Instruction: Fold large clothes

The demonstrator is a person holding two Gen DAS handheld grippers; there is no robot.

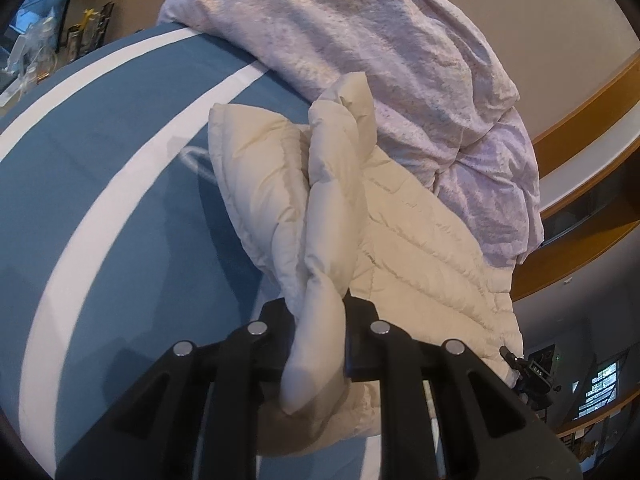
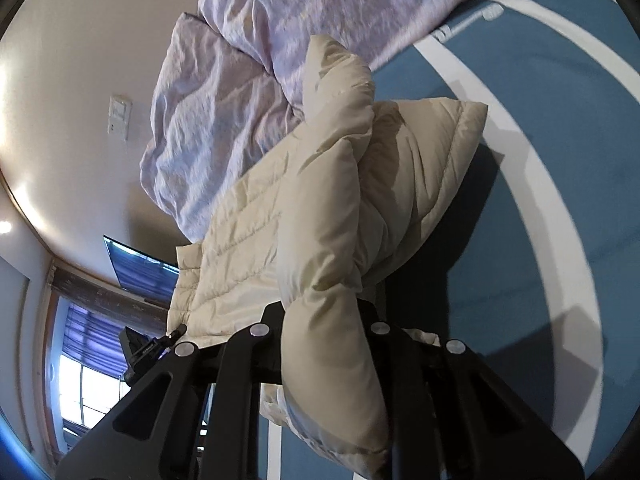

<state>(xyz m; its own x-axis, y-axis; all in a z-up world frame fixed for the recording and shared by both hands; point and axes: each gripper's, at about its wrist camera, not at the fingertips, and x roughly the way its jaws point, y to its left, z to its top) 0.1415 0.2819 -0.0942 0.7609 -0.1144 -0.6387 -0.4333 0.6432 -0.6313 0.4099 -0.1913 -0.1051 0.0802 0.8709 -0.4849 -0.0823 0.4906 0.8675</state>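
A cream quilted puffer jacket (image 1: pixel 420 248) lies on a blue bed cover with white stripes (image 1: pixel 100 184). My left gripper (image 1: pixel 320 312) is shut on a bunched fold of the jacket, which bulges out between its black fingers. In the right wrist view the same jacket (image 2: pixel 248 232) hangs from my right gripper (image 2: pixel 324 316), which is shut on a thick puffy roll of it. The jacket's lower part is hidden behind both grippers.
A crumpled lilac duvet (image 1: pixel 380 48) lies heaped behind the jacket; it also shows in the right wrist view (image 2: pixel 224 92). The blue cover (image 2: pixel 560 160) spreads to the right there. A wall screen (image 2: pixel 140 268) and window (image 2: pixel 84 384) stand beyond the bed edge.
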